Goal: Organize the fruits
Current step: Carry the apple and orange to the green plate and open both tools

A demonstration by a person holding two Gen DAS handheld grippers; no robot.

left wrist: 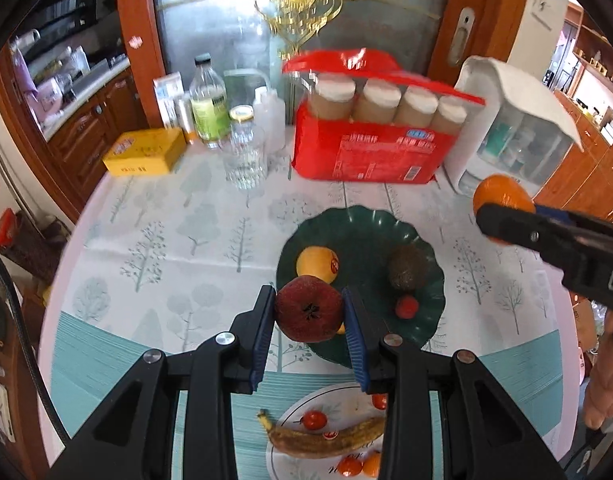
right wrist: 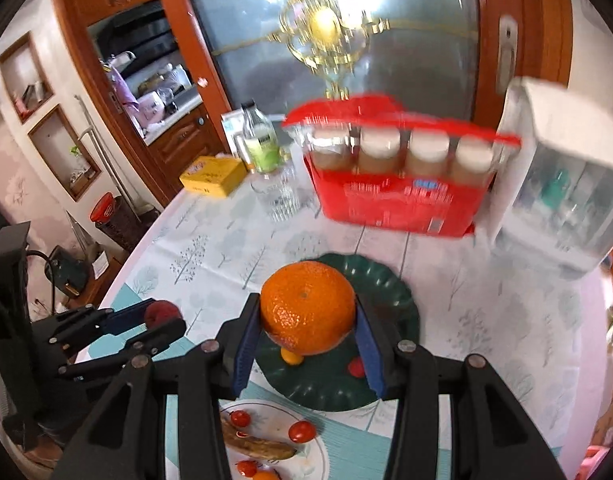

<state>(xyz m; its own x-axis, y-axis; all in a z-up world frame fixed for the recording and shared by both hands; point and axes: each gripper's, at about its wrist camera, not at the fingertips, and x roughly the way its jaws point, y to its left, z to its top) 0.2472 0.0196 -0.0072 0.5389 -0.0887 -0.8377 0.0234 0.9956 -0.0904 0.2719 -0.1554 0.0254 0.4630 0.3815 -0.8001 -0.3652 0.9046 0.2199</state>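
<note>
My left gripper (left wrist: 309, 312) is shut on a dark red pomegranate (left wrist: 309, 309) and holds it above the near left rim of the dark green plate (left wrist: 370, 232). On that plate lie a yellow fruit (left wrist: 317, 264), an avocado (left wrist: 406, 267) and a small red fruit (left wrist: 406, 306). My right gripper (right wrist: 307, 316) is shut on a big orange (right wrist: 307, 307), held above the green plate (right wrist: 394, 292). The orange also shows in the left wrist view (left wrist: 502, 196). The pomegranate shows in the right wrist view (right wrist: 162, 312) in the left gripper.
A white plate (left wrist: 294, 420) near me holds a browned banana (left wrist: 326, 440), cherry tomatoes (left wrist: 313, 419) and small oranges. At the back stand a red pack of jars (left wrist: 370, 152), a white organiser box (left wrist: 518, 136), a glass (left wrist: 245, 160), bottles and a yellow box (left wrist: 144, 152).
</note>
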